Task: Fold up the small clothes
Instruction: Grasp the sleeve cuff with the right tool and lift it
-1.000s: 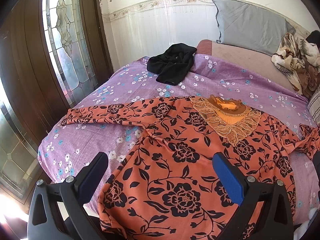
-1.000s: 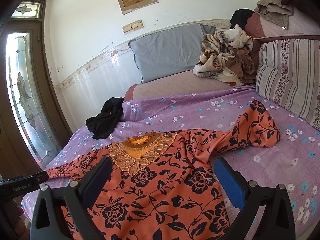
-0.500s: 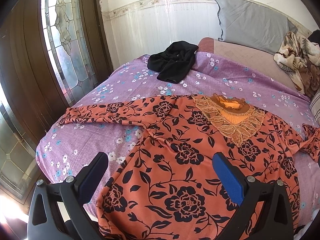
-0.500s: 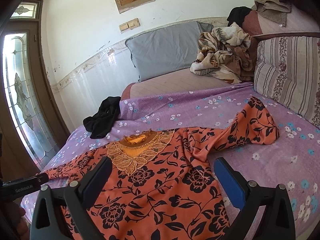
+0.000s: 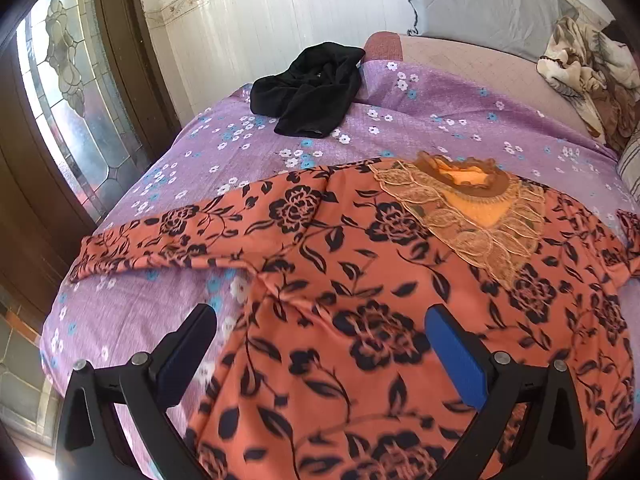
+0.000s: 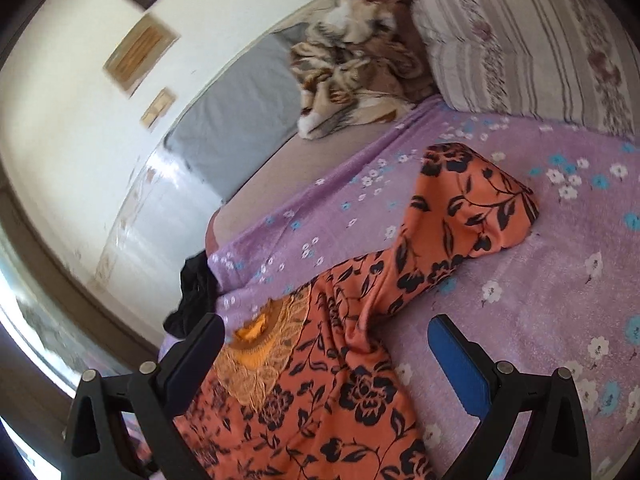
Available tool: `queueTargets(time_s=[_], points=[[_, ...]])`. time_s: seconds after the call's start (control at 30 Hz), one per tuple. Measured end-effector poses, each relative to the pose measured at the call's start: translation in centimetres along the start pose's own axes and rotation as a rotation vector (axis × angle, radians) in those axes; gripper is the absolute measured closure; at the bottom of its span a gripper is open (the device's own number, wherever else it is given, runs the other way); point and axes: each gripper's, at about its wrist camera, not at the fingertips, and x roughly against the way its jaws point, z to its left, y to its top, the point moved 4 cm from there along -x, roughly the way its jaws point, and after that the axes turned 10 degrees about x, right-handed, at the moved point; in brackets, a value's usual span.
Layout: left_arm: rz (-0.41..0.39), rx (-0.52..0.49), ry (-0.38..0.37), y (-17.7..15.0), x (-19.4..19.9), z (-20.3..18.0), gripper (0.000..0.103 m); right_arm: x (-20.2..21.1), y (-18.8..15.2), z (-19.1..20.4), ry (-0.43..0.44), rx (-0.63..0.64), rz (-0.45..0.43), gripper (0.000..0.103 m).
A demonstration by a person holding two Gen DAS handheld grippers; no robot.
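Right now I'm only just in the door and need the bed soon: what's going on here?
A person is folding clothes with two handheld grippers. An orange floral top lies spread face up on the purple bedsheet, sleeves out, not folded yet. The left gripper and right gripper hover open above it, holding nothing. A black garment waits farther back.

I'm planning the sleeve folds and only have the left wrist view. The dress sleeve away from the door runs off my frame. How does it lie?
Observer: The sleeve lies on the sheet, bent, with its end bunched up rather than flat.
Operator: Is anything touching it?
Observer: No. The striped pillow sits beyond it, apart.
Operator: And the right gripper?
Observer: The right gripper is open and empty, with the edge of the dress in view between its fingers.
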Motion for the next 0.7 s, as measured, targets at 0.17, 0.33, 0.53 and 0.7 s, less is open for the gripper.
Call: queueTargets(time_s=[0.17,0.33,0.53,0.7], points=[[0.093,0.060,0.010,-0.6,-3.4,1.1,0.000,-4.0,4.8,-5.6,0.046,-0.219,0.016,0.000],[0.144,0.051,0.005,-0.7,-5.2,0.4,0.000,-7.1,6.2,-7.3,-0.126,-0.230,0.025,0.001],[0.182,0.088,-0.032,-0.8,-5.7,0.8,0.000,-10.8,9.1,-8.2,-0.496,-0.083,0.062,0.012],[0.195,0.115,-0.045,-0.7,-5.9,1.3,0.000,-13.5,8.1,-10.1,-0.448,-0.057,0.195,0.088]])
